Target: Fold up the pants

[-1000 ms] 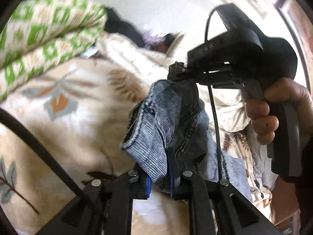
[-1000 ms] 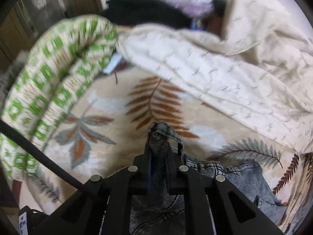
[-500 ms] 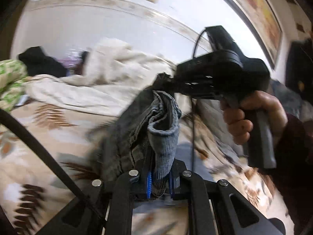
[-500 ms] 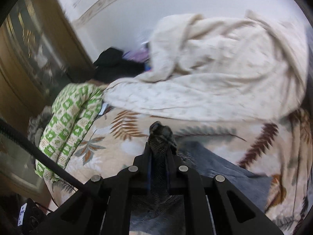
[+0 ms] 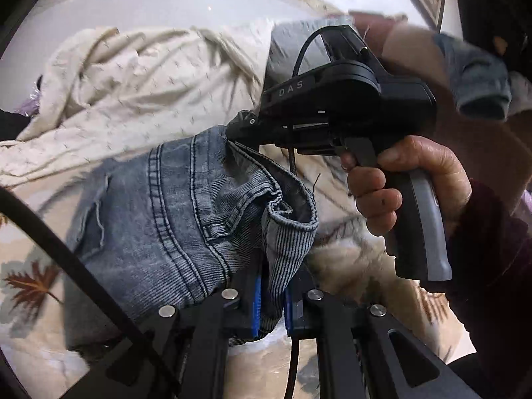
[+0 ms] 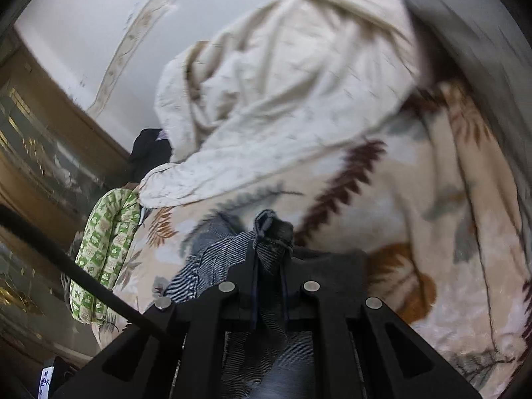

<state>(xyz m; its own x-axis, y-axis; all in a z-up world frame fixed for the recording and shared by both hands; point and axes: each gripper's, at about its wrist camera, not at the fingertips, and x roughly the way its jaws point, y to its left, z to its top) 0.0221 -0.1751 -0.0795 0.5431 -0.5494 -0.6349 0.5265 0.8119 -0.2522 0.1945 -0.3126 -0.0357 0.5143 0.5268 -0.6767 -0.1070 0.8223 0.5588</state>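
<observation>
Faded blue denim pants [image 5: 173, 212] hang lifted over a bed with a cream leaf-print blanket [image 5: 30, 266]. My left gripper [image 5: 271, 296] is shut on a fold of the denim hem, pinched between its blue pads. In the left wrist view the right gripper [image 5: 237, 126] is seen from the side in a person's hand [image 5: 409, 179], biting the far edge of the same cloth. In the right wrist view my right gripper [image 6: 269, 266] is shut on a bunched bit of the pants [image 6: 212, 256], which trail down to the blanket [image 6: 432, 232] below.
A rumpled cream quilt [image 6: 282, 93] is heaped at the back of the bed against a white wall. A green-and-white patterned roll [image 6: 106, 252] lies along the left side beside a wooden cabinet [image 6: 30, 166]. Dark clothing [image 6: 149, 153] sits in the corner.
Both grippers have swung sideways across the bed with the pants in them, rolling as they went. The green roll left the left wrist view; quilt and wall now fill it.
</observation>
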